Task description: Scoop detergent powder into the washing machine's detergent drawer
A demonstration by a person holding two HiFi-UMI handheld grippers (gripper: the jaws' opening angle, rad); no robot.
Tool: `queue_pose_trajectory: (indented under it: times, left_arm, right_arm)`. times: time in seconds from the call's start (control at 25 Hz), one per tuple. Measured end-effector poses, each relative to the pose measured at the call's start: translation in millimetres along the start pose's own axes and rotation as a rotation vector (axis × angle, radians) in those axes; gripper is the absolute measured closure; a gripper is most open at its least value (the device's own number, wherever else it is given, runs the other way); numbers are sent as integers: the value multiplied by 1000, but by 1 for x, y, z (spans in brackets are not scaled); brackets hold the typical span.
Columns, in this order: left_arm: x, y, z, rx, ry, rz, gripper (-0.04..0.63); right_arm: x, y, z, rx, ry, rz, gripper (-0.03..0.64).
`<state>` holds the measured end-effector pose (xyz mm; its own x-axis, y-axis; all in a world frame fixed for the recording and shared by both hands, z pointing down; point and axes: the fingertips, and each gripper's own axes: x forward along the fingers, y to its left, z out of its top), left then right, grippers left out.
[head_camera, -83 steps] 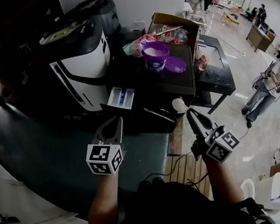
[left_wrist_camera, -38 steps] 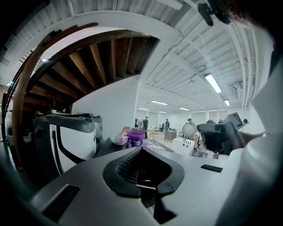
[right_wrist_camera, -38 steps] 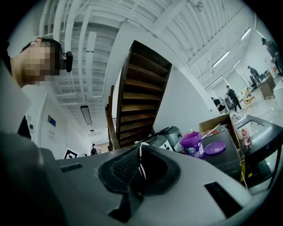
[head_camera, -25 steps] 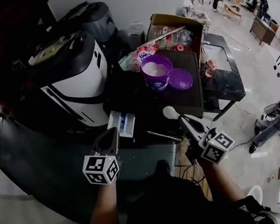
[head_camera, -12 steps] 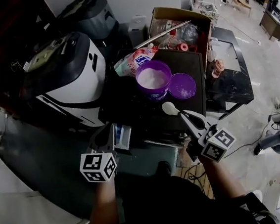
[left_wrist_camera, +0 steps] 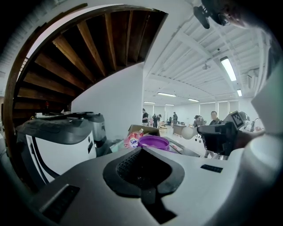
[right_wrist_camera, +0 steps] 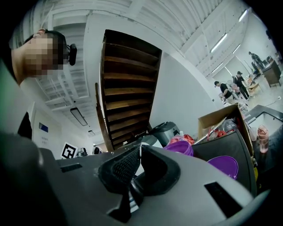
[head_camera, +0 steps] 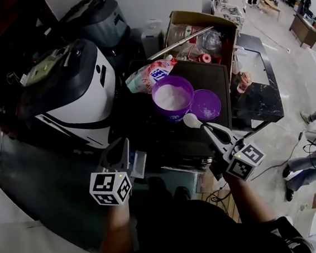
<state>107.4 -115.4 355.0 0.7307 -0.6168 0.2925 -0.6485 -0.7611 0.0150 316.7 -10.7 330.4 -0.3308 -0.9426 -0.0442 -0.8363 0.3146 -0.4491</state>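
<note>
Step in hand: loading the scoop. My right hand-held gripper (head_camera: 207, 129) is clamped on the white scoop (head_camera: 191, 120), whose bowl sits just beside the purple powder tub (head_camera: 170, 115). My left hand-held gripper (head_camera: 120, 150) is closed on nothing, well this side of the tub by the drawer (head_camera: 139, 163). Next: dip the scoop into the tub and lift it level.

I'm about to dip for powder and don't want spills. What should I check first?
1. White scoop clamped in right gripper: ok.
2. Purple tub open, powder inside: ok.
3. Lid off, lying beside the tub: ok.
4. Scoop bowl empty: cannot tell.
5. Detergent drawer pulled out: ok. Its compartments sit partly behind left gripper: cannot tell.
6. Left gripper shut, nothing between its fingers: ok.
</note>
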Motion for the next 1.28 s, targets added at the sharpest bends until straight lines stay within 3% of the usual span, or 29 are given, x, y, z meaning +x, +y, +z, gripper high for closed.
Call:
queue_pose_trajectory:
  times: [0.8, 1.28]
  left_arm:
    - [80, 60, 17, -9, -42, -220, 588]
    - [114, 35, 13, -38, 12, -182, 588]
  right_arm:
    - [102, -51, 12, -192, 108, -209, 595]
    - [121, -99, -4, -301, 359, -90, 595]
